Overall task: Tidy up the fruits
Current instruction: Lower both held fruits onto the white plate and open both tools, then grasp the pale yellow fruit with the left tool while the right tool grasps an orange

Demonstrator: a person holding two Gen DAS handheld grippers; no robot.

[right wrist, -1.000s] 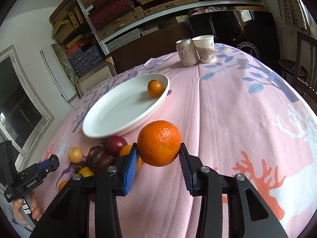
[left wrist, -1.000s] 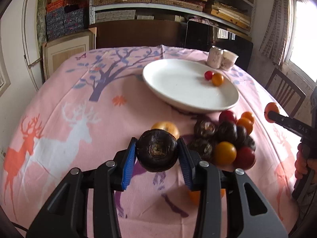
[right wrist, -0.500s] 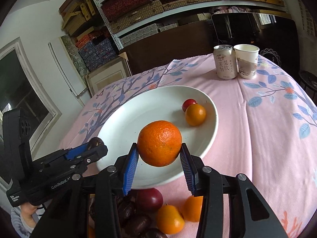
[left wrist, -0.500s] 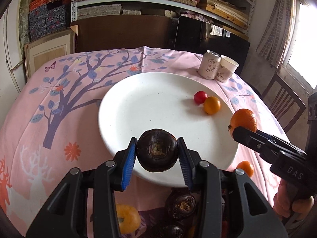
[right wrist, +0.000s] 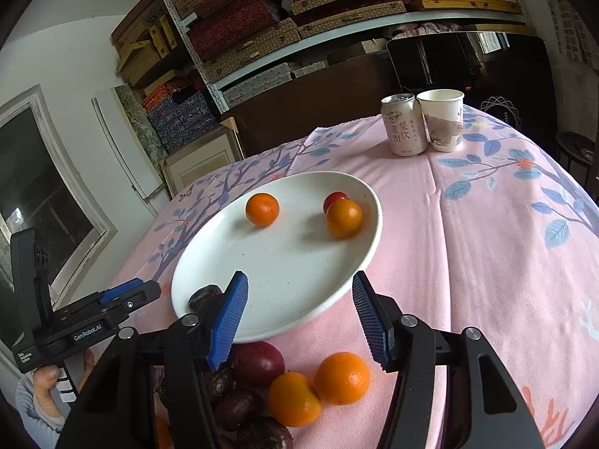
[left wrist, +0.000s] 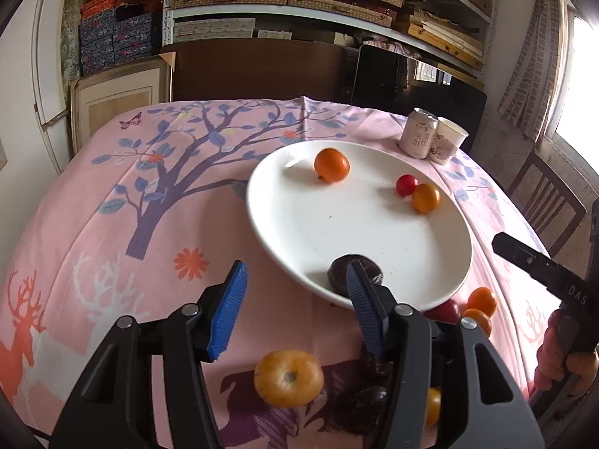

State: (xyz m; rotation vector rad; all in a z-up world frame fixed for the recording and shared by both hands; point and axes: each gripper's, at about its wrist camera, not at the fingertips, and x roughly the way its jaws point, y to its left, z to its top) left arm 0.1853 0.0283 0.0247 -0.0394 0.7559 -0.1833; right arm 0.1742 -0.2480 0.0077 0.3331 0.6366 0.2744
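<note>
My left gripper (left wrist: 295, 292) stood with its jaws spread wide and nothing between the blue pads (left wrist: 229, 312), hanging over the near rim of the white plate (left wrist: 284, 224). My right gripper (right wrist: 299, 307) was likewise spread and empty, its pads framing the plate's near edge. On the plate I counted four fruits: a dark, wrinkled passion fruit (left wrist: 342, 269) lying just inside the near rim, partly hidden behind my left gripper's right finger; an orange (left wrist: 331, 165) toward the far side; and a small red fruit (left wrist: 406, 184) touching a smaller orange fruit (left wrist: 425, 197) near the right rim. In the right wrist view the same orange (right wrist: 262, 209) sat apart from the red-and-orange pair. Off the plate, on the pink tablecloth (left wrist: 112, 194), remained a pile: a yellow-orange fruit (left wrist: 288, 378) close below my left gripper, dark passion fruits (right wrist: 236, 400), a plum-coloured fruit (right wrist: 259, 363) and two orange fruits (right wrist: 341, 378) beside it. A drinks can (right wrist: 403, 124) and a paper cup (right wrist: 441, 119) stood touching at the table's far side. The left gripper's body (right wrist: 93, 318) showed at the left of the right wrist view, beside the plate.
</note>
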